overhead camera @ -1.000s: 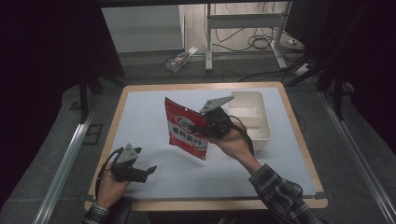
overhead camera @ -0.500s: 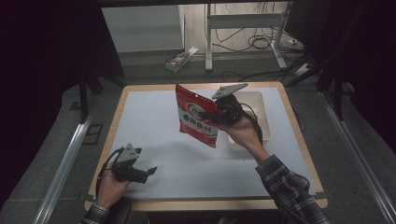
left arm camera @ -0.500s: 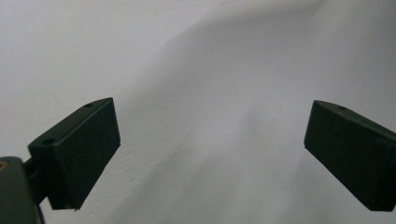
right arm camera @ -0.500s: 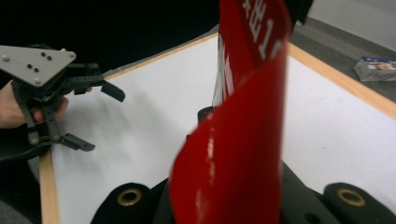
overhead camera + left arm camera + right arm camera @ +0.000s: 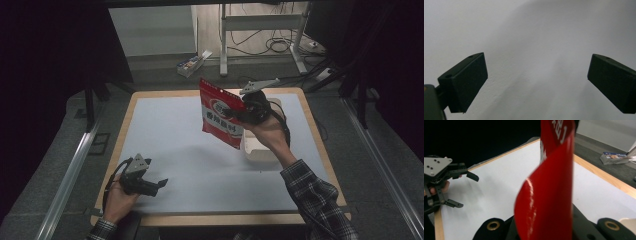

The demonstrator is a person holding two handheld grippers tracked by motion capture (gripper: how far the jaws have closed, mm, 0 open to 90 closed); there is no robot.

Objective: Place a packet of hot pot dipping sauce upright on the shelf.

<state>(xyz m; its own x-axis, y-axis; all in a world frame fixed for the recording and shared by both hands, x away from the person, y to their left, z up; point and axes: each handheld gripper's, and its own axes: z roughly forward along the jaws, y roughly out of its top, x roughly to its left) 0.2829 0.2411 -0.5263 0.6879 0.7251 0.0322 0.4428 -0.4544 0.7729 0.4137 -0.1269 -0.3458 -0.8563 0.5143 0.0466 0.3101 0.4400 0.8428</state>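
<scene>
A red snack pouch (image 5: 221, 115) with white print hangs in the air over the right half of the table, held up by my right gripper (image 5: 243, 114), which is shut on its right edge. In the right gripper view the red pouch (image 5: 549, 187) rises glossy and curved from between the jaws. Behind the pouch a white tray (image 5: 260, 150) sits on the table. My left gripper (image 5: 161, 184) rests open near the front left of the white tabletop (image 5: 170, 135). Its black fingers (image 5: 464, 80) stand wide apart over bare white surface. That left gripper (image 5: 461, 191) also appears far off in the right gripper view.
The table has a wooden rim (image 5: 120, 135). A small box (image 5: 191, 64) lies on the floor beyond the far edge, near metal desk legs and cables (image 5: 280, 45). Dark floor and rails flank both sides.
My right gripper has lifted the red pouch up and to the right, toward the white tray. The left gripper has stayed where it was.
</scene>
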